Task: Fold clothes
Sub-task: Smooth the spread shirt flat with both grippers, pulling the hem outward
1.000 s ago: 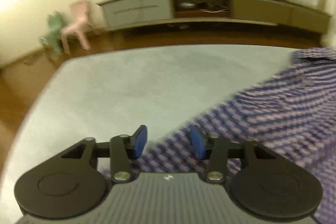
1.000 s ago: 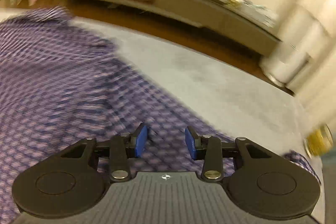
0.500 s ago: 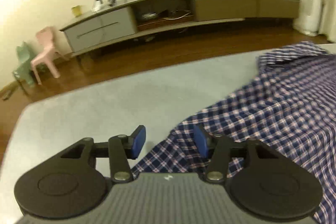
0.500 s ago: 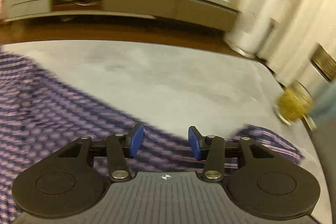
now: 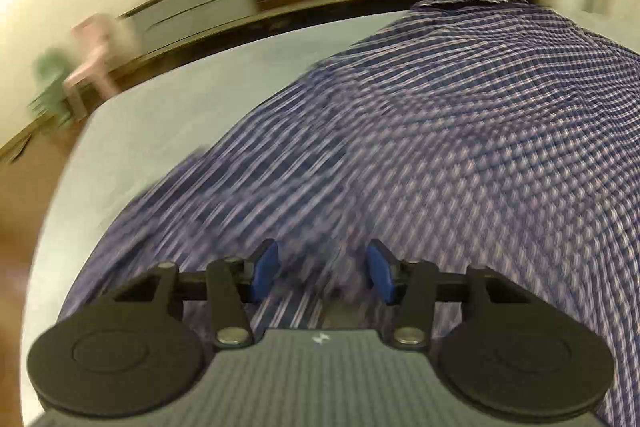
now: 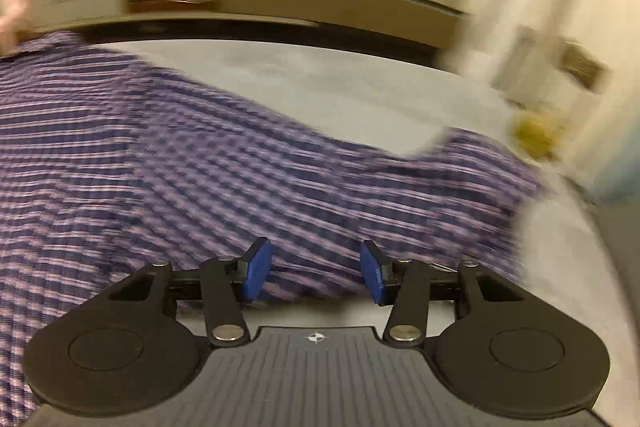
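- Shirt point(image 5: 460, 131) lies spread on the grey surface point(image 5: 192, 99), collar at the far end, long axis running near to far.
- I see my left gripper point(image 5: 322, 269) and right gripper point(image 6: 316, 273) spread wide over its near hem, pinching nothing.

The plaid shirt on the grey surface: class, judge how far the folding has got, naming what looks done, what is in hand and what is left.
Done: the plaid shirt lies spread over the grey surface, collar at the far end. In hand: nothing gripped; the left gripper and right gripper are both open above the near edge of the cloth. Left: no fold shows, so every fold remains.
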`<state>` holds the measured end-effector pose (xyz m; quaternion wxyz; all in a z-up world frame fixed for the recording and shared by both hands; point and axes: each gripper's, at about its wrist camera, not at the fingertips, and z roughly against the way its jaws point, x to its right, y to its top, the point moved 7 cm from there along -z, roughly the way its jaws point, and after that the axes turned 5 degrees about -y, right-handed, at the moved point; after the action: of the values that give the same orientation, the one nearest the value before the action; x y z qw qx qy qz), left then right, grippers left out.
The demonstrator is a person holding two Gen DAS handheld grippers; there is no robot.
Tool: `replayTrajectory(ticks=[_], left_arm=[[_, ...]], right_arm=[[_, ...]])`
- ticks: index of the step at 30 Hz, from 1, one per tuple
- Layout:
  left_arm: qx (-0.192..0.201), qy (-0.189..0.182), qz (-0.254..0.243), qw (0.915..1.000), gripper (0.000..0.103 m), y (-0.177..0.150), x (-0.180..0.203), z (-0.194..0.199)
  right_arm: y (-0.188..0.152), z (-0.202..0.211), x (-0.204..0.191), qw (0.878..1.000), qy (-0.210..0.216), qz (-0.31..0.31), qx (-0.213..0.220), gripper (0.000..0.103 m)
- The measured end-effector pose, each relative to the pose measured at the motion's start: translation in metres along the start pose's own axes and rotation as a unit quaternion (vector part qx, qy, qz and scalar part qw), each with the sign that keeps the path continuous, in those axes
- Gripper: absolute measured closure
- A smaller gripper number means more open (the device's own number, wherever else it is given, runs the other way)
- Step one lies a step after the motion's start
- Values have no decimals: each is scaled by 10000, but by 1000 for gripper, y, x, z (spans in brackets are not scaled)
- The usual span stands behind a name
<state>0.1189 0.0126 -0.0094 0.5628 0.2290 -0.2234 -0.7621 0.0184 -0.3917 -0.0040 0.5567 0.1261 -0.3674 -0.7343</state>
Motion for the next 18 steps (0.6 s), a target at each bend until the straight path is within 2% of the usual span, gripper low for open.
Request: replayTrajectory(ticks=[2,3,4,7,12,14,15,16,17,18], left_arm=[[219,-283,156,9992,47,-23,8,39],[337,-437,244,9982,39,-36,12,60],[385,-644,326,9966,32,-51,22,77],[370,-1229,531,9903,32,-100,58,118],[265,-1322,820,9875,32,-173,92,151],[264,-1387,811,9867,33,-185,100,154],[268,-1424,794,9862,36,-190,103,155],[273,-1436,797,9860,49,-192,103,154],[278,-1434,811,9860,58,-193,102,151],[284,-1431,825,9859,73,-194,100,149]], right_arm=[[-5,54,-22,9973,618,190,340,51],[-15,82,-39,9937,943,385,472,50],[-25,109,-56,9884,1267,586,597,44],[-71,193,-112,9625,2258,1221,876,30],[-149,268,-176,9227,2988,2232,973,23],[-181,297,-200,9028,3255,2626,1005,23],[-196,312,-212,8919,3385,2820,1019,23],[-212,327,-224,8804,3513,3013,1033,25],[-228,341,-236,8683,3639,3203,1046,27],[-230,341,-236,8685,3643,3207,1011,28]])
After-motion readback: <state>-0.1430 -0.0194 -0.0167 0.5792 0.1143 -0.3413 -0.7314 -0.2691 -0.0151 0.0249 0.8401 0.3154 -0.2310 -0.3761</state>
